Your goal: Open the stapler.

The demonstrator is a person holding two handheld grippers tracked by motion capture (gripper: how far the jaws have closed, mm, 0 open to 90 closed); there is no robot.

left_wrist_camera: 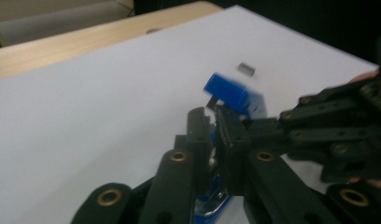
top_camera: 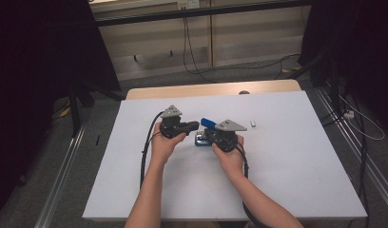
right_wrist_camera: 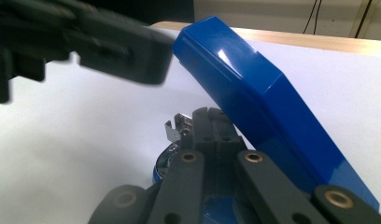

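A blue stapler (top_camera: 201, 139) stands on the white table top (top_camera: 287, 161) between my two grippers, its blue lid (top_camera: 208, 122) swung up and open. In the left gripper view the lid (left_wrist_camera: 235, 95) hangs just past my left gripper (left_wrist_camera: 213, 119), whose jaws stand almost together over the stapler's base (left_wrist_camera: 209, 207). In the right gripper view my right gripper (right_wrist_camera: 211, 116) is shut low over the base, beside a metal part (right_wrist_camera: 177, 127) and under the lid (right_wrist_camera: 263, 102). Whether either gripper pinches a thin stapler part is unclear. My left gripper's fingertips (right_wrist_camera: 132, 51) meet the lid's end.
A small strip of staples (top_camera: 253, 123) lies on the white top to the right of the stapler, also in the left gripper view (left_wrist_camera: 246, 69). A wooden edge (top_camera: 211, 89) runs along the table's far side. Cables trail from both grippers toward the person.
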